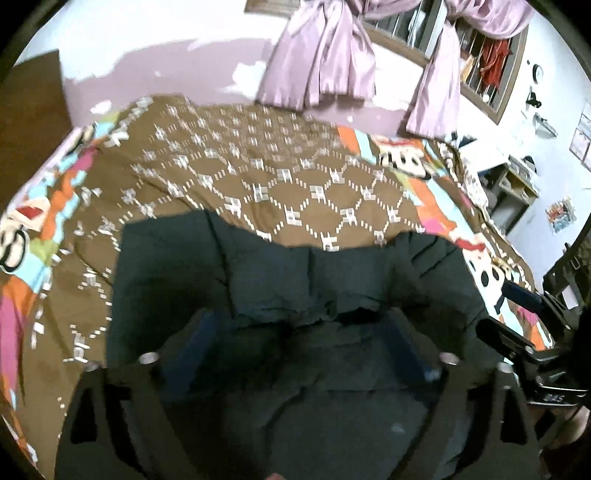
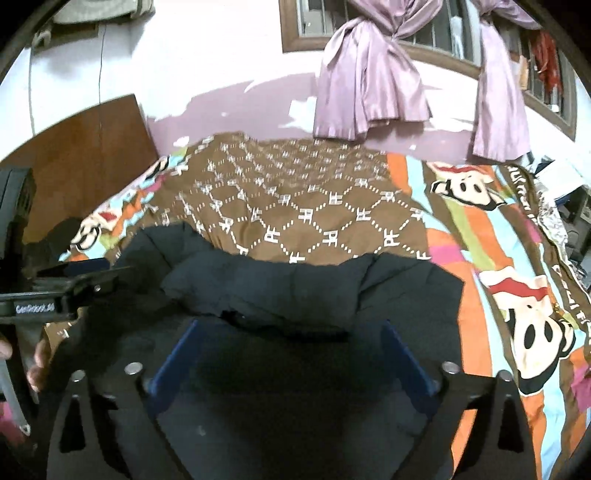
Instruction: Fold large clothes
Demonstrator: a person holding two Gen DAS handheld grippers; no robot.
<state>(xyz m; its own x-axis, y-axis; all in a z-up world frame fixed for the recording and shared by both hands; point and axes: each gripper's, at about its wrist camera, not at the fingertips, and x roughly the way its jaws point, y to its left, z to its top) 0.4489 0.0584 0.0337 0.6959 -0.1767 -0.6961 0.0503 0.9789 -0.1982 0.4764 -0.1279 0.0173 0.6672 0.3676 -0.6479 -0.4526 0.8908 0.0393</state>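
Lilac walls, a barred window (image 2: 424, 29) and knotted mauve curtains (image 2: 365, 85) stand behind a bed whose brown diamond-patterned bedspread (image 1: 258, 173) has cartoon-printed striped borders. Near the viewer, a dark navy padded garment (image 1: 295, 266) lies folded on the bedspread, its far edge bunched in soft ridges. Both tongs hang above it with jaws spread wide and nothing between the blue pads: the left gripper (image 1: 295, 332) over the garment's near-left part, the right gripper (image 2: 291, 354) just beside it to the right.
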